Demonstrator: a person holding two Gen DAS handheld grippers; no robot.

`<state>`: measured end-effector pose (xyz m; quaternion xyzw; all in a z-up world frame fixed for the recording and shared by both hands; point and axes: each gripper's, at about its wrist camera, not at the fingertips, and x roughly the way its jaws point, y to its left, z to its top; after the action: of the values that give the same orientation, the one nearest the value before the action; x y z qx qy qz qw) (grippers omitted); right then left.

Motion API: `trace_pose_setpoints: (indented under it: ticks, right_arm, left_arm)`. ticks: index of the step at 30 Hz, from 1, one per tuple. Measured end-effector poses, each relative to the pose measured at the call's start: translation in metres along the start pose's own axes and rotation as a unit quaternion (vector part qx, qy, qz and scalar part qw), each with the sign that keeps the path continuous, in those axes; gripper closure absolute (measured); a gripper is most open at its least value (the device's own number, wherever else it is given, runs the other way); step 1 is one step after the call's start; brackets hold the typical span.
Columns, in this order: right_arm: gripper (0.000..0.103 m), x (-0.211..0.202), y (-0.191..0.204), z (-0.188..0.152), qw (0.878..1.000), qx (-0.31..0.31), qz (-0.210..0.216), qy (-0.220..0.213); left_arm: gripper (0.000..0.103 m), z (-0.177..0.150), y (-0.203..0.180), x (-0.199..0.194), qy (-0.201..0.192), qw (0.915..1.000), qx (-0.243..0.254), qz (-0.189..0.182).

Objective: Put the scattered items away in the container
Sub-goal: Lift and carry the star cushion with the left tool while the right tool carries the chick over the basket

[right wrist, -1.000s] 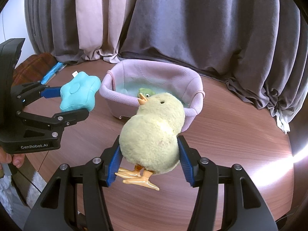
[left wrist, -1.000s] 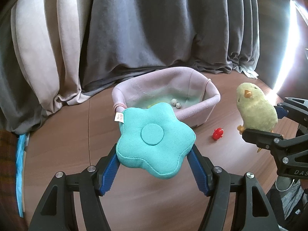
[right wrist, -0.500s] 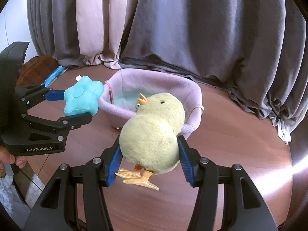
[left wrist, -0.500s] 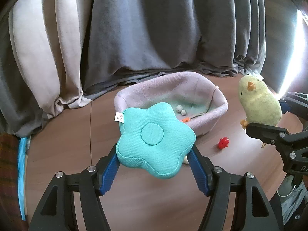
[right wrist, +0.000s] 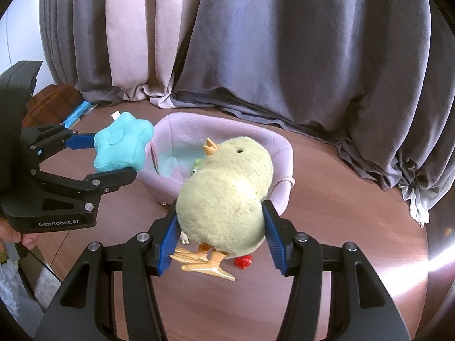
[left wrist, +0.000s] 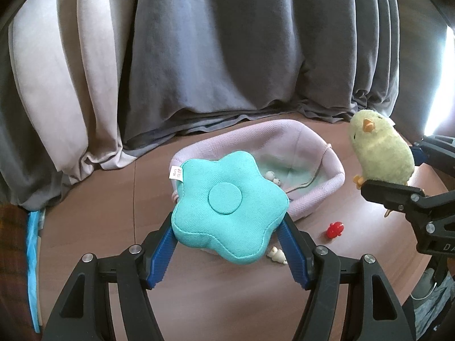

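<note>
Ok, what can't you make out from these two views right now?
- Left wrist: the basket's near-left floor, hidden by the teal star cushion.
- Right wrist: most of the basket's contents and the red toy, hidden behind the plush chick.
- Left wrist: the small white figures, too small to identify.

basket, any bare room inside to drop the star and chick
The basket floor is bare at its middle and right end. Its left end is crowded: two small white toys lie there beside the star, and a green toy.

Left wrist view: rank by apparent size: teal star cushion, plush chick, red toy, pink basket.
1. pink basket
2. teal star cushion, close to the lens, so possibly inflated
3. plush chick
4. red toy
</note>
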<state>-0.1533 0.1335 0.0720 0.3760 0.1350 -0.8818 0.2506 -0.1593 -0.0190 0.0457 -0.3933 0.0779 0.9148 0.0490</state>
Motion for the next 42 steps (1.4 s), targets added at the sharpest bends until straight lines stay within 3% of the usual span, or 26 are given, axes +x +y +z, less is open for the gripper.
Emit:
trace_pose_setpoints:
  ticks: [19, 42]
  right_arm:
    - [0.051, 0.026, -0.015, 0.039, 1.0, -0.004, -0.003, 0.005]
    - [0.051, 0.067, -0.035, 0.048, 0.999, 0.024, 0.004, 0.027]
  left_arm:
    - [0.038, 0.027, 0.001, 0.03, 0.004, 1.0, 0.004, -0.008]
    - [0.038, 0.043, 0.002, 0.069, 0.022, 0.9997, -0.007, -0.011]
